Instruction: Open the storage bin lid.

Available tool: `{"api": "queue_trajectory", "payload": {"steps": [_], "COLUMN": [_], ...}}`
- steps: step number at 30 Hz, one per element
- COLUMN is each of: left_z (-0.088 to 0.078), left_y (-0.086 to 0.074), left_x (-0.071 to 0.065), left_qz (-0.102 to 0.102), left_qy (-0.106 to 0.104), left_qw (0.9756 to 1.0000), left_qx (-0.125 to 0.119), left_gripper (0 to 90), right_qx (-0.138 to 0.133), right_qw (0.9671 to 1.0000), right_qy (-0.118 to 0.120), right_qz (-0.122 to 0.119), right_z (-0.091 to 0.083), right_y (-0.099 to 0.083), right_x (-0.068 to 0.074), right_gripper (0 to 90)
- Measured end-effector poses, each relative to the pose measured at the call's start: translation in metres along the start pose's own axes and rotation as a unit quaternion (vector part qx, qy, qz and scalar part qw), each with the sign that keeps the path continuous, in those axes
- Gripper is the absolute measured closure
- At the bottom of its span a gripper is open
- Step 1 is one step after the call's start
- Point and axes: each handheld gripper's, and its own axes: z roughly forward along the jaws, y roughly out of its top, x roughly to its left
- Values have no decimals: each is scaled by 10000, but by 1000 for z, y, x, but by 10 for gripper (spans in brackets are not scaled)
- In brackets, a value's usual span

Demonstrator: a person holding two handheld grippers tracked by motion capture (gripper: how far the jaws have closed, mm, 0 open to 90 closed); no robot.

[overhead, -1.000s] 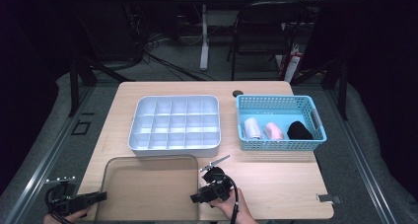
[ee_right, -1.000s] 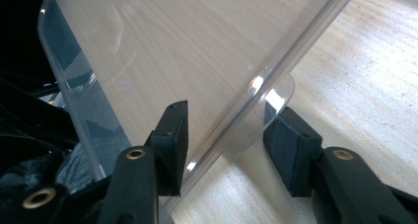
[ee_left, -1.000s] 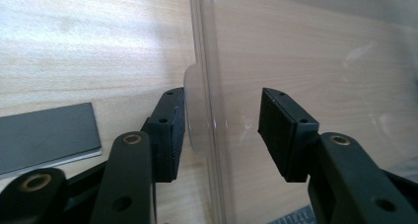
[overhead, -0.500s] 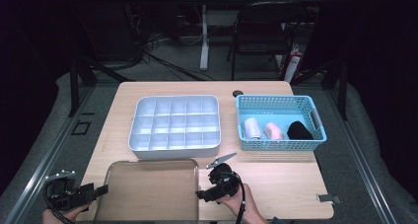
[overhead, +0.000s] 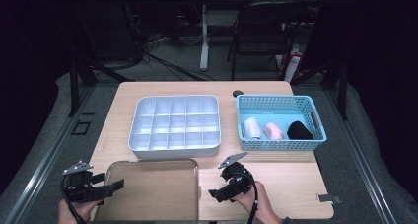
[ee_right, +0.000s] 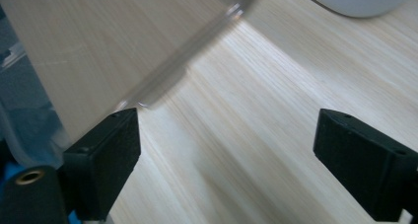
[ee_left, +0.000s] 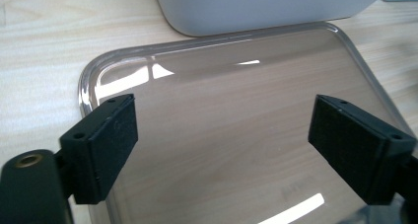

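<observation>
Clear plastic lid (overhead: pixel 148 189) lies flat at the table's (overhead: pixel 291 184) near edge, released, both my left gripper (overhead: pixel 116 187) and right gripper (overhead: pixel 213 193) just opened wide and empty; the white divided organizer box (overhead: pixel 173 125) beyond remains uncovered.

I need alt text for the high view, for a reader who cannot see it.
A clear lid lies flat at the table's near edge, with the open left gripper and open right gripper at its sides. Behind stand a white compartment box and a blue basket.
</observation>
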Motion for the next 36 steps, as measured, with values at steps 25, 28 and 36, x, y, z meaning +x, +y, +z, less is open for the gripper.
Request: {"api": "queue_trajectory", "payload": {"steps": [25, 28, 36], "left_z": [54, 58, 60], "left_y": [32, 31, 24], "left_x": [-72, -78, -71], "left_qz": [1261, 1473, 1489], "left_qy": [195, 185, 232], "left_qw": [9918, 9888, 9882], "left_qx": [105, 171, 260], "left_gripper": [2, 2, 2], "right_qx": [-66, -79, 9], "right_qw": [9968, 9957, 9942], "right_qy": [-758, -868, -916], "right_qz": [233, 302, 555], "right_z": [-40, -46, -51], "right_y": [-27, -32, -42], "right_x": [-54, -59, -73], "right_gripper": [0, 0, 0]}}
